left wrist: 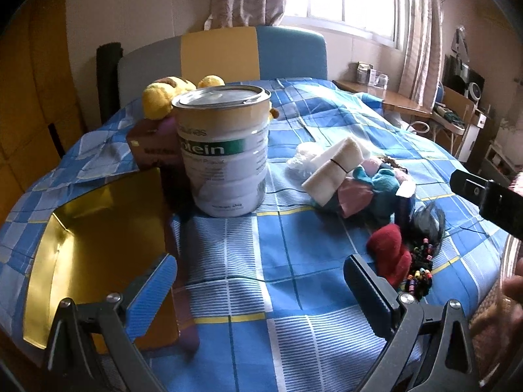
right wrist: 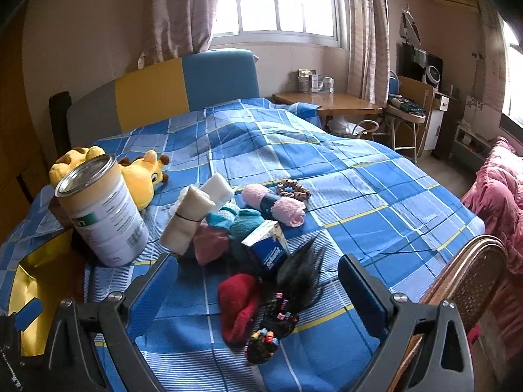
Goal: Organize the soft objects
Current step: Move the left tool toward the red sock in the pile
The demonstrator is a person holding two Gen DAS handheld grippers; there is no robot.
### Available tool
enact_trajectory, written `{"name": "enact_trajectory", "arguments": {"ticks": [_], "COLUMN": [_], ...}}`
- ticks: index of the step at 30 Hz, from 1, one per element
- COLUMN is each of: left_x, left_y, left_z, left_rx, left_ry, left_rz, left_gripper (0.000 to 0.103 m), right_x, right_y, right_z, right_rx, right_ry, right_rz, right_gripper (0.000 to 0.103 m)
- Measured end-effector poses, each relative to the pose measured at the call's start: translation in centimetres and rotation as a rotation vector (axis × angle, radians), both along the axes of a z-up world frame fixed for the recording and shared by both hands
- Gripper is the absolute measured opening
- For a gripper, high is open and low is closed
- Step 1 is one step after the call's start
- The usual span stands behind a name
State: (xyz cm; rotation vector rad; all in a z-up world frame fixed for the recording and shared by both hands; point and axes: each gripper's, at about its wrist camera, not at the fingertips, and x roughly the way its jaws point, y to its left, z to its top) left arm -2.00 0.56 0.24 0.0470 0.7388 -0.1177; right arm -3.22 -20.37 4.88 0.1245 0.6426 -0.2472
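Observation:
A heap of soft things lies on the blue checked bedspread [right wrist: 359, 202]: a red sock [right wrist: 238, 303], a black hairpiece with coloured beads [right wrist: 294, 281], teal and pink cloths [right wrist: 242, 222], a cream foam bundle [right wrist: 191, 219] held by a band, a pink rolled towel [right wrist: 281, 205], and a brown scrunchie [right wrist: 293, 189]. A yellow plush giraffe [right wrist: 143, 176] rests behind a protein tin [right wrist: 104, 209]. My right gripper [right wrist: 258, 284] hangs open just above the red sock and hairpiece. My left gripper [left wrist: 261, 281] is open over bare bedspread, left of the red sock [left wrist: 390, 258].
An open box with a gold lining [left wrist: 94, 254] sits at the bed's left edge beside the tin [left wrist: 225, 150]. A small blue carton [right wrist: 271, 245] lies in the heap. A cane chair back [right wrist: 470, 281] stands at the right, with a pink blanket [right wrist: 500, 202] and a desk [right wrist: 330, 101] beyond.

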Motion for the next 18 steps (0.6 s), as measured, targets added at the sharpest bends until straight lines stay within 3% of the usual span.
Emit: {"name": "enact_trajectory", "arguments": {"ticks": [18], "left_x": [0.3], "left_y": [-1.9], "left_z": [-0.2], "left_rx": [0.010], "left_ry": [0.017], "left_rz": [-0.077], "left_gripper": [0.103], "right_x": [-0.7], "right_y": [-4.0], "right_z": [0.4], "right_rx": [0.011], "right_ry": [-0.007], "right_rz": [-0.080], "right_gripper": [0.101]}}
